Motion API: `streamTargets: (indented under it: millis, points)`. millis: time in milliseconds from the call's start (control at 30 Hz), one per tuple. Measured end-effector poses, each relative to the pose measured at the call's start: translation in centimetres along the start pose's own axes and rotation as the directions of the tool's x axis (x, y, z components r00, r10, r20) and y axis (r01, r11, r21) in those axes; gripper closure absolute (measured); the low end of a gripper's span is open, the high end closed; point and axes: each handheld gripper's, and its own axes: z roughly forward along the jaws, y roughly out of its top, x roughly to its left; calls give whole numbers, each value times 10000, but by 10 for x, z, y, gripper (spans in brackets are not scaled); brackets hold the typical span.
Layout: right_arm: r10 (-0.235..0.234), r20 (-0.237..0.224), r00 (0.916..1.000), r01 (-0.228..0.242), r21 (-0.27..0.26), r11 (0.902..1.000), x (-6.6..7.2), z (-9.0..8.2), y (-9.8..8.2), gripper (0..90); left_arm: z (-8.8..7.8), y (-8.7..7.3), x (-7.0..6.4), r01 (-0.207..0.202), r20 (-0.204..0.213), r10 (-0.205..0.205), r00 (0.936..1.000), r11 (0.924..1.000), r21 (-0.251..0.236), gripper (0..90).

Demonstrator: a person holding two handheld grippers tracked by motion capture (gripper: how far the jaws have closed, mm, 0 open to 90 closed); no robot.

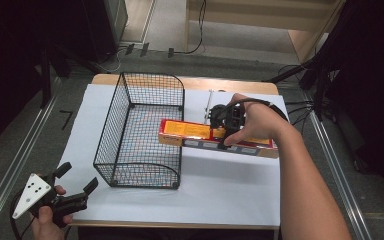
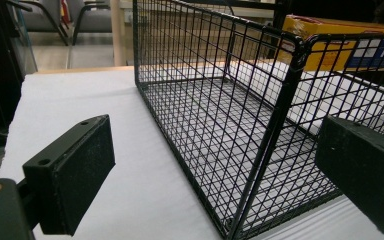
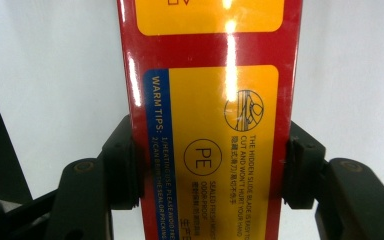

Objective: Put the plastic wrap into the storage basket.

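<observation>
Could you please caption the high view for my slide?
Right gripper clamps a red-and-yellow box beside a wire basket; left gripper waits open.

— What's the item?
— A long red-and-yellow box (image 1: 200, 131) (glossy, printed with "WARM TIPS" and a "PE" mark (image 3: 210, 125)), lying flat and level.
— Where?
— Its left end reaches over the rim of the black wire basket (image 1: 145, 80), which stands empty on the white table.
</observation>
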Motion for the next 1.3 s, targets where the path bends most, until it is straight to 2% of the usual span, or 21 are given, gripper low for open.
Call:
streamTargets:
  millis: [467, 600, 767, 933, 1133, 1300]
  points:
    - [-287, -117, 9995, 284, -238, 9993, 9, 2, 50, 402, 0, 0, 0, -32, 29, 32, 10000, 10000, -10, 29]
    - [-271, -93, 9996, 269, -181, 9995, 11, 2, 62, 402, 0, 0, 0, 50, 2, -50, 10000, 10000, -39, 29]
    - [-476, 19, 9989, 476, -33, 9989, 16, 1, 81, 402, 0, 1, 0, 4, 32, -4, 10000, 10000, -49, 29]
    - [-583, -63, 9983, 583, -70, 9983, 20, 2, 98, 402, 0, 1, 0, 36, 40, -36, 10000, 10000, -57, 29]
    - [-653, 35, 9979, 652, 69, 9978, 22, 2, 112, 401, -1, 1, 1, 73, 21, -73, 10000, 9999, -81, 30]
    - [-595, 14, 9982, 595, 53, 9982, 22, 3, 114, 396, -1, 1, 1, 77, 25, -77, 10000, 9999, -83, 29]
